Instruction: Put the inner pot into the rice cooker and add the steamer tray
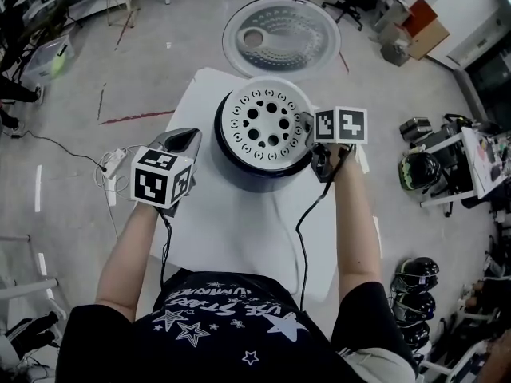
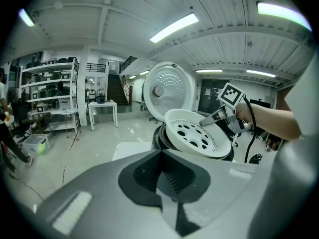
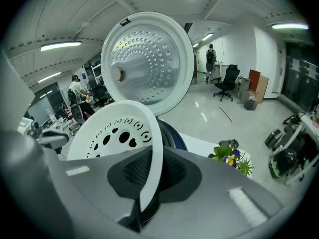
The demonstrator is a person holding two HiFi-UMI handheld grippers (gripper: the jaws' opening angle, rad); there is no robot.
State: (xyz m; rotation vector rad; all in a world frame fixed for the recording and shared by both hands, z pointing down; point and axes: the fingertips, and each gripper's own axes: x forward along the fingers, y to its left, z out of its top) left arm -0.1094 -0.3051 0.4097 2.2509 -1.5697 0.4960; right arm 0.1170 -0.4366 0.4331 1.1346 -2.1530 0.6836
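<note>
The dark blue rice cooker (image 1: 259,174) stands on the white table (image 1: 239,238) with its round lid (image 1: 281,37) swung open behind it. A white steamer tray (image 1: 263,122) with several holes lies over the cooker's mouth, tilted in the left gripper view (image 2: 197,133). My right gripper (image 1: 310,126) is shut on the tray's right rim, and the rim (image 3: 152,148) runs between its jaws. The left gripper (image 1: 185,140) is shut and empty, just left of the cooker. The tray hides the inside of the cooker.
A small potted plant with purple flowers (image 3: 232,161) sits on the table right of the cooker. Cables run from both grippers along my arms. A power strip (image 1: 112,166) lies on the floor at left, and helmets (image 1: 417,170) on racks at right.
</note>
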